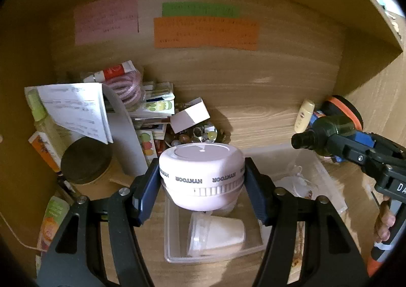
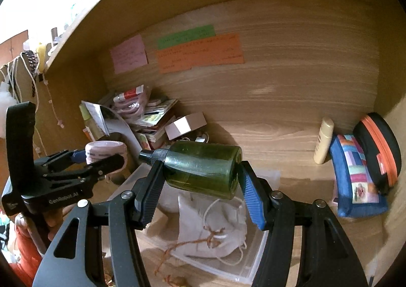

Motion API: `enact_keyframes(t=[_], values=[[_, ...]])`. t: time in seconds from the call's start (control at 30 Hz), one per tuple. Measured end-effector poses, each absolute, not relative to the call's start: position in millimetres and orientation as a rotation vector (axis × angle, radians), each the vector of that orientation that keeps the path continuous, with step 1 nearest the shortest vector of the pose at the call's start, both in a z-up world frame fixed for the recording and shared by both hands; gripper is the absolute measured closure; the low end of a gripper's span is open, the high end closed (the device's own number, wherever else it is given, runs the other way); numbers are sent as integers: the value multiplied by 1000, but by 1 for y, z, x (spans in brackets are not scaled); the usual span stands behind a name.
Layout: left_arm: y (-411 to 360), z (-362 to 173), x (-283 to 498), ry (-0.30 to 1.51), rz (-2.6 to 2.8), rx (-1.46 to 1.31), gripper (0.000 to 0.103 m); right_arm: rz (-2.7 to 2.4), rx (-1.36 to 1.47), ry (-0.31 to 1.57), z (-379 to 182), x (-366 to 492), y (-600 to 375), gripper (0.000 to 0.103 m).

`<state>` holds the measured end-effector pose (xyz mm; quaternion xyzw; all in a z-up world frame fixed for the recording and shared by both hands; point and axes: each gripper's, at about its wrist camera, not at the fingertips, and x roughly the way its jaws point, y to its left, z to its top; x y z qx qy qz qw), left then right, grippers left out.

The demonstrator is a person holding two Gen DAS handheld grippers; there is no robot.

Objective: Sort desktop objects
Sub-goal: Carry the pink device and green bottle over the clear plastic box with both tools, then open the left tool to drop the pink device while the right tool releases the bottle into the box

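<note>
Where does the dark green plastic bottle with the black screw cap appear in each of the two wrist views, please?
Left wrist view: the dark green plastic bottle is at the right edge, held sideways in the right gripper.
Right wrist view: it is at centre, lying crosswise between the jaws, cap pointing left.
Shared landmark: the orange paper note on the back wall.

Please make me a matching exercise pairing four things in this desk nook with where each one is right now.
Things:
1. white round device
2. green bottle
3. cream bottle
4. drawstring bag

Places:
A. lying in the clear bin
B. held sideways in the right gripper
C. standing against the back panel beside the patchwork pouch
D. clamped in the left gripper

Pairs: 1-D, 2-B, 3-C, 4-A
</note>
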<state>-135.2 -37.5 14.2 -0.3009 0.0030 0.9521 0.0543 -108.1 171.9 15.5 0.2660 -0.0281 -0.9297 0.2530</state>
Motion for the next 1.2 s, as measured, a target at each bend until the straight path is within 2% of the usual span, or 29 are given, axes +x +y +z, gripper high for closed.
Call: enact_keyframes(t=[0.53,0.77,1.2], values=[[-34,-29,-191,-33,2772,-1083,41,-2501,917,-18,-31,-153,155,48],[-35,-51,-205,-61,2708,-1186,41,-2569,965,116,-46,-157,151,47],[-30,-56,-206,-11,2715,-1204,41,-2561,1053,199,-63,-161,144,48]])
